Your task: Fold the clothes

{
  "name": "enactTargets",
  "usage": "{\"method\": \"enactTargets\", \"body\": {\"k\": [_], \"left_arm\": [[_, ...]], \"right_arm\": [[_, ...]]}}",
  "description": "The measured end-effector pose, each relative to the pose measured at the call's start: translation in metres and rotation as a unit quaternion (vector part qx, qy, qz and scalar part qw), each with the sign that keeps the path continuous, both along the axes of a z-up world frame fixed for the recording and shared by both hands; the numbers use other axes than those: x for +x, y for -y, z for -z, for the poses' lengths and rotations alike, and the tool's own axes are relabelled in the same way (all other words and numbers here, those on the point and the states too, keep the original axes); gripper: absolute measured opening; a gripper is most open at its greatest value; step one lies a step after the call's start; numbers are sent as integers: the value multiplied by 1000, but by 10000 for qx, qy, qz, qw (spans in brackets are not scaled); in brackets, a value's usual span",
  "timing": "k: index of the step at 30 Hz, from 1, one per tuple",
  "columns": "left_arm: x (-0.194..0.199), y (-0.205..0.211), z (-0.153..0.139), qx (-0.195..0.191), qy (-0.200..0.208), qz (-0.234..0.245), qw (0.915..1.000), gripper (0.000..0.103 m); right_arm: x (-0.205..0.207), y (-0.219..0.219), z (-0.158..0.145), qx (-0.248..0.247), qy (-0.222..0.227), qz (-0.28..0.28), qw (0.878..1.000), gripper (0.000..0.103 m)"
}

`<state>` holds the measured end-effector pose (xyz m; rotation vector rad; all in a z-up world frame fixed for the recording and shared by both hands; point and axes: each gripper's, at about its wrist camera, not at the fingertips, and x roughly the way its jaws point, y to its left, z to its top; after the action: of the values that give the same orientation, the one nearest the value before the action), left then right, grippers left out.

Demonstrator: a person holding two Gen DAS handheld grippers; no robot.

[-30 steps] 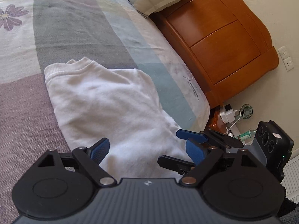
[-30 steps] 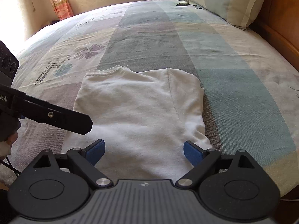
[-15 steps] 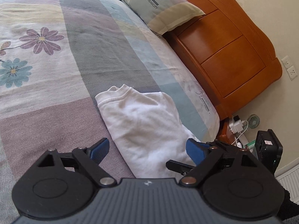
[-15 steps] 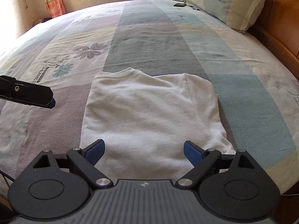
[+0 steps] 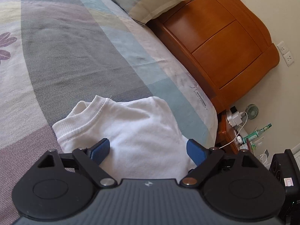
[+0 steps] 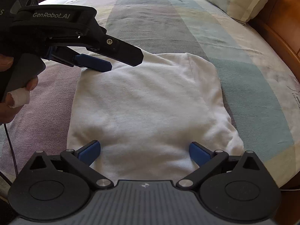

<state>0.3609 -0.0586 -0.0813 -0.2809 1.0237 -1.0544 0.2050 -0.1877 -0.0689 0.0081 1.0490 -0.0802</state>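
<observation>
Showing only in the right view, the left gripper hovers wide over the white shirt; the right gripper, widening, grips nothing.

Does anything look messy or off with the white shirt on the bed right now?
Mostly tidy. The white shirt lies partly folded on the bedspread, but its near right corner flares out past the folded edge, so the outline is uneven. Neither the left gripper nor the opening right gripper holds any cloth.
</observation>
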Motion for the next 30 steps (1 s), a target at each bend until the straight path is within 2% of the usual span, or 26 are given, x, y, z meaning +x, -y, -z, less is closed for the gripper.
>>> {"method": "enactTargets", "body": {"k": [2, 4, 7, 8, 10, 12, 18, 24, 27, 30], "left_arm": [[-6, -7, -15, -96, 247, 1, 9996, 90], [-10, -7, -18, -152, 256, 40, 9995, 93], [-10, 5, 1, 212, 3, 24, 9998, 94], [-12, 10, 7, 300, 44, -25, 9995, 94], [-16, 14, 3, 365, 233, -57, 9990, 94], [-16, 15, -4, 441, 243, -144, 9986, 94], [-21, -11, -22, 553, 369, -616, 9959, 94], [-32, -52, -9, 723, 118, -1236, 9896, 94], [-33, -65, 2, 740, -181, -1453, 9865, 94], [-29, -72, 10, 488, -592, -1525, 9853, 94]], "right_arm": [[-1, 0, -2, -11, -25, -46, 10000, 103], [-2, 0, -6, -78, 1, -212, 9997, 103], [-1, 1, -7, -137, 1, -399, 9991, 103], [0, 3, -6, -129, -22, -420, 9990, 103], [2, 11, -6, -28, -39, -405, 9992, 103], [1, 18, -7, 97, 12, -384, 9992, 103], [-1, 32, -19, 320, 231, -359, 9986, 103], [9, 44, -29, 434, 396, -331, 9977, 103], [14, 50, -26, 552, 371, -213, 9976, 103], [15, 52, -25, 669, 352, -158, 9970, 103]]}}
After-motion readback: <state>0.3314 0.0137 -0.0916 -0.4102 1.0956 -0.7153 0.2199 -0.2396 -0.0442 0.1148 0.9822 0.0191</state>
